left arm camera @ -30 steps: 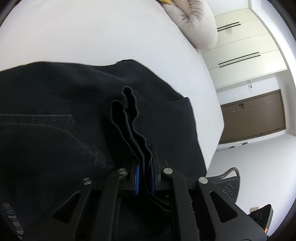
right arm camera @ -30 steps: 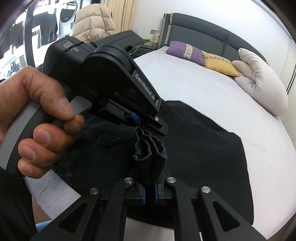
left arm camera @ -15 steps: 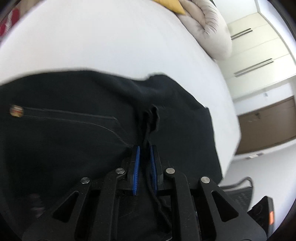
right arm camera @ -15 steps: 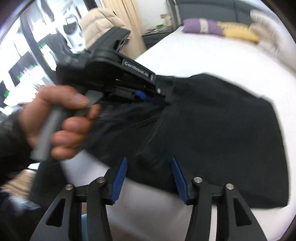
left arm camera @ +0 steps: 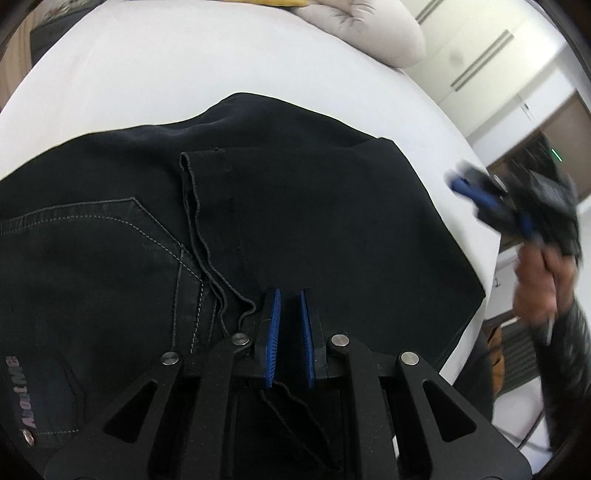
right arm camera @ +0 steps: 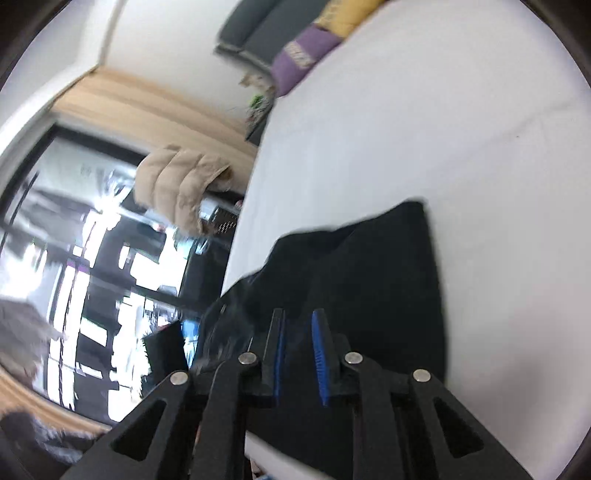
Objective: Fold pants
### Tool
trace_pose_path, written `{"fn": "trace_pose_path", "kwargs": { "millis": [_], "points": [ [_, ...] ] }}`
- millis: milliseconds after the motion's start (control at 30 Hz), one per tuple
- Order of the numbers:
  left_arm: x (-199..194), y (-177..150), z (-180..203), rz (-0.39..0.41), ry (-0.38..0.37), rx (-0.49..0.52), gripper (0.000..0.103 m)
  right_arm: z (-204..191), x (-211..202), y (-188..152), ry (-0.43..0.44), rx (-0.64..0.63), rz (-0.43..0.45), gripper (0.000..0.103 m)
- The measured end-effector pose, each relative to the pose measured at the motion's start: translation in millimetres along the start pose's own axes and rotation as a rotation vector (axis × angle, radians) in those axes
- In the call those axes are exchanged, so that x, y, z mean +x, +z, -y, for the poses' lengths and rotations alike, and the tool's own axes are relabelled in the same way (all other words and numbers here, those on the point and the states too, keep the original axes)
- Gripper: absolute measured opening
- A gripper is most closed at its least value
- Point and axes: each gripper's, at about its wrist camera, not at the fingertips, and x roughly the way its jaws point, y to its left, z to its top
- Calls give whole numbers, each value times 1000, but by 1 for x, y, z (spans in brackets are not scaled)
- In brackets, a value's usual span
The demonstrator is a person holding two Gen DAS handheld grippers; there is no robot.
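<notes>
A wide bed with a smooth white sheet [left arm camera: 207, 62] carries folded black denim pants [left arm camera: 314, 221] at its near edge. At the far end lie a puffy beige pillow [left arm camera: 373, 27], a yellow cushion [right arm camera: 347, 16] and a purple cushion [right arm camera: 303, 55].

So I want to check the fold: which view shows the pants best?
The left wrist view: the pants lie sharp, with pocket stitching and the folded hem visible. The right wrist view shows only a blurred dark corner.

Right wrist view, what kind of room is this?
Most likely a bedroom: the black pants lie on a white bed that has a padded grey headboard and a purple pillow at its far end.
</notes>
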Motion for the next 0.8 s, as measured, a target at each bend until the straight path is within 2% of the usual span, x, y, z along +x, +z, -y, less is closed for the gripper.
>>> {"fn": "trace_pose_path", "kwargs": {
  "millis": [167, 267, 300, 367, 467, 800],
  "points": [
    [9, -2, 5, 0, -8, 12, 11, 33, 46, 47, -25, 99, -83, 18],
    [0, -9, -16, 6, -29, 8, 11, 62, 64, 51, -55, 172, -142, 0],
    [2, -10, -11, 5, -34, 4, 11, 68, 65, 49, -37, 192, -147, 0],
    [-4, -9, -20, 5, -38, 3, 11, 68, 59, 42, -12, 194, -147, 0],
    [-17, -9, -37, 8, -41, 1, 11, 62, 48, 24, -20, 167, -175, 1],
    [-18, -14, -41, 23, -59, -6, 11, 49, 6, -50, -16, 126, -264, 1]
  ]
}}
